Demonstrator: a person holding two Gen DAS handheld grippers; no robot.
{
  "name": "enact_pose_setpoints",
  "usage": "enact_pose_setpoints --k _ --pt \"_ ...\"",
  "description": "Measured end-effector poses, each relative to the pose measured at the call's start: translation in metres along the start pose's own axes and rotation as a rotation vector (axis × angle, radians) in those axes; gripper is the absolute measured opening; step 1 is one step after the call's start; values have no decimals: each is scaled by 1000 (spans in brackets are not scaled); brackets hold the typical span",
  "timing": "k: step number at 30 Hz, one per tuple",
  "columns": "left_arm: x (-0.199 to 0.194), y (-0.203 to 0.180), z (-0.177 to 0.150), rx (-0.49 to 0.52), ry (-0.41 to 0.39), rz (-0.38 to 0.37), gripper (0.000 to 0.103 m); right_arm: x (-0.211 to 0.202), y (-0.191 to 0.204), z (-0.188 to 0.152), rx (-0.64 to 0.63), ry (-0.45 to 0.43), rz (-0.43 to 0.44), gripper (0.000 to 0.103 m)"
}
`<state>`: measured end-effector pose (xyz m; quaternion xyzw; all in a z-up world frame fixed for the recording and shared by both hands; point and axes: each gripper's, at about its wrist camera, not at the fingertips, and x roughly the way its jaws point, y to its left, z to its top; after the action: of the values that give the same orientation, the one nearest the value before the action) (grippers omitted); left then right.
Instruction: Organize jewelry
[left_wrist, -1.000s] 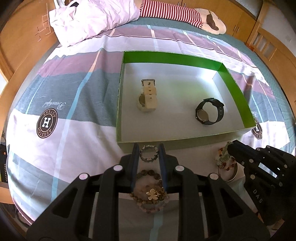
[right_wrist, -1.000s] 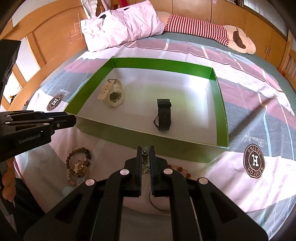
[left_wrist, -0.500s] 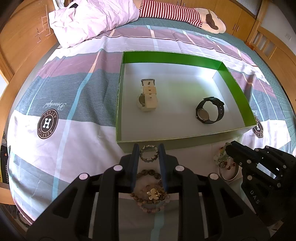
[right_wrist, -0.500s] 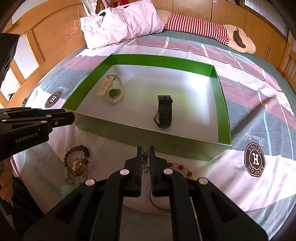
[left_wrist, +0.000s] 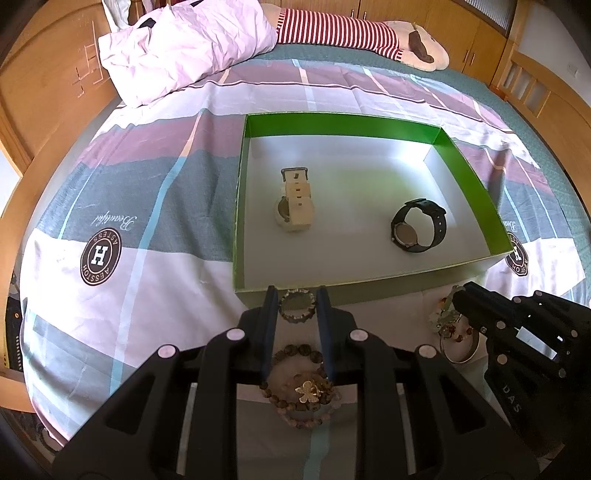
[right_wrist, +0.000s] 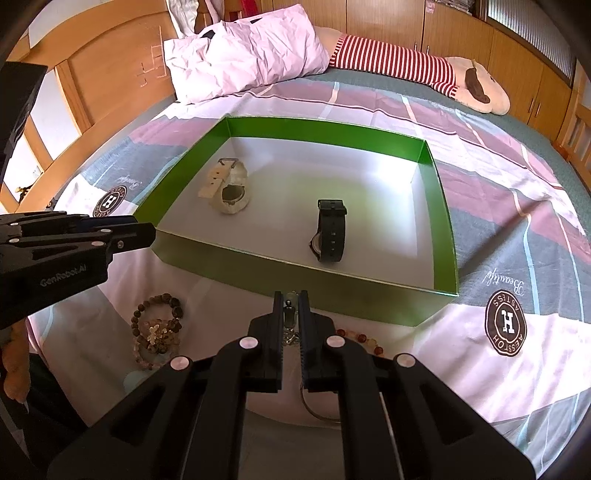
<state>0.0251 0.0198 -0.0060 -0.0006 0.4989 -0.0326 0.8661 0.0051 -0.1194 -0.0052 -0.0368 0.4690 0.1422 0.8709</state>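
A green box (left_wrist: 343, 125) (right_wrist: 321, 127) on the bed holds a cream watch (left_wrist: 294, 201) (right_wrist: 227, 188) and a black watch (left_wrist: 419, 226) (right_wrist: 330, 230). My left gripper (left_wrist: 297, 295) is shut on a small beaded bracelet (left_wrist: 297, 306) and holds it by the box's near wall. Brown bead bracelets with a gold charm (left_wrist: 301, 386) (right_wrist: 157, 326) lie below it. My right gripper (right_wrist: 290, 295) is shut on a small metal jewelry piece (right_wrist: 289, 314), with a chain hanging from it. Amber beads (right_wrist: 360, 338) and a silver bangle (left_wrist: 460, 350) lie beneath it.
The bed has a plaid sheet with round H logos (left_wrist: 100, 256) (right_wrist: 506, 323). A white pillow (left_wrist: 184, 48) and a striped plush toy (left_wrist: 351, 29) lie at the far end. Wooden bed frame (left_wrist: 40, 88) and cabinets surround the bed.
Both grippers have risen a little and moved toward the box with their pieces. The right gripper's jewelry has lifted off the sheet.
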Motion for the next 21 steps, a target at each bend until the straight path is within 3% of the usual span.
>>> enact_pose_setpoints --k 21 --pt "-13 -1 6 -5 -65 16 21 -17 -1 4 22 -83 30 7"
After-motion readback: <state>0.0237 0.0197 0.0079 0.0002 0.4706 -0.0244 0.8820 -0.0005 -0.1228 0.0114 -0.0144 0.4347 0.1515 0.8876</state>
